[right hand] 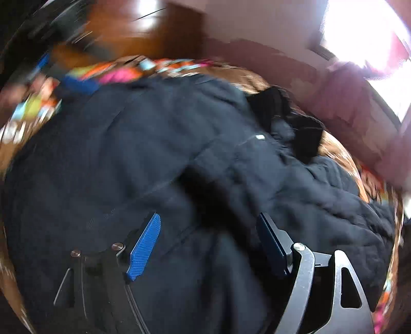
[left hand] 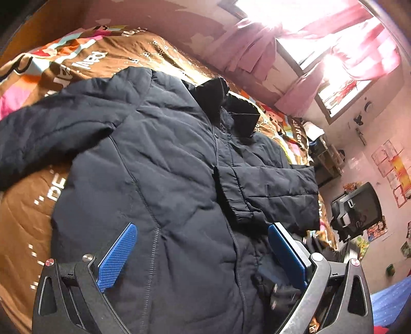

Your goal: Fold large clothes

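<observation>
Across the bed (left hand: 23,218), on its brown quilt with bright printed patches, lies the dark navy padded jacket (left hand: 167,159), front up and collar (left hand: 228,105) toward the far edge under the window (left hand: 290,23). At the left edge of the bed one sleeve (left hand: 38,133) stretches outward; toward the right edge the other sleeve (left hand: 277,187) is folded over the jacket's front. Left tongs (left hand: 203,236) hang released over the lower front, blue pads (left hand: 115,259) wide apart with nothing between them. Right tongs (right hand: 208,226) are likewise released above the jacket (right hand: 128,154); that view is smeared, so whether the pads (right hand: 143,246) brush the fabric is hard to say.
</observation>
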Demonstrator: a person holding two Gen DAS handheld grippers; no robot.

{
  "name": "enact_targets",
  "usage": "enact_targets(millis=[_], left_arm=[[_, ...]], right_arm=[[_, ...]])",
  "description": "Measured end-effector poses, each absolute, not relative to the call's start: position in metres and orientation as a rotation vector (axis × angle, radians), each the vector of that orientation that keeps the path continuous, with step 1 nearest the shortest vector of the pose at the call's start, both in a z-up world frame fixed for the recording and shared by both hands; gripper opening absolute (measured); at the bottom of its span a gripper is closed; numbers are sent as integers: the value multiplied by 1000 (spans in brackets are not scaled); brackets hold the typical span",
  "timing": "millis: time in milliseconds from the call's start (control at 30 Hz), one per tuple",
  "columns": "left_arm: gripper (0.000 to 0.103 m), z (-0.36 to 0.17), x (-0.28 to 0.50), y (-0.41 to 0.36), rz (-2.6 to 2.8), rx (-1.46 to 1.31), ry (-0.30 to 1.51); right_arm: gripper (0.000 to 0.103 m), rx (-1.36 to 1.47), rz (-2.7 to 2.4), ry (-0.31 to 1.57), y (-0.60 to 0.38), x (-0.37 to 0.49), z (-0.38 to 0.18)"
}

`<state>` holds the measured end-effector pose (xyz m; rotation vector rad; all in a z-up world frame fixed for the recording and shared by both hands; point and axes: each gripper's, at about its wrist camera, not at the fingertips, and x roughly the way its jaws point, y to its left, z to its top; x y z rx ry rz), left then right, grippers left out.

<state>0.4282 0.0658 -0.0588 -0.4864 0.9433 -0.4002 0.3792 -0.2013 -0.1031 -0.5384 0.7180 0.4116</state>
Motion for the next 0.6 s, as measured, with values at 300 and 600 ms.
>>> enact_targets(millis=[300, 600], left_arm=[[101, -80, 451, 2, -486, -468, 998], [34, -111, 507, -65, -373, -432, 1150]], right_arm=[[81, -463, 323, 645, -242, 316, -71], [81, -168, 23, 586, -337, 308, -39]])
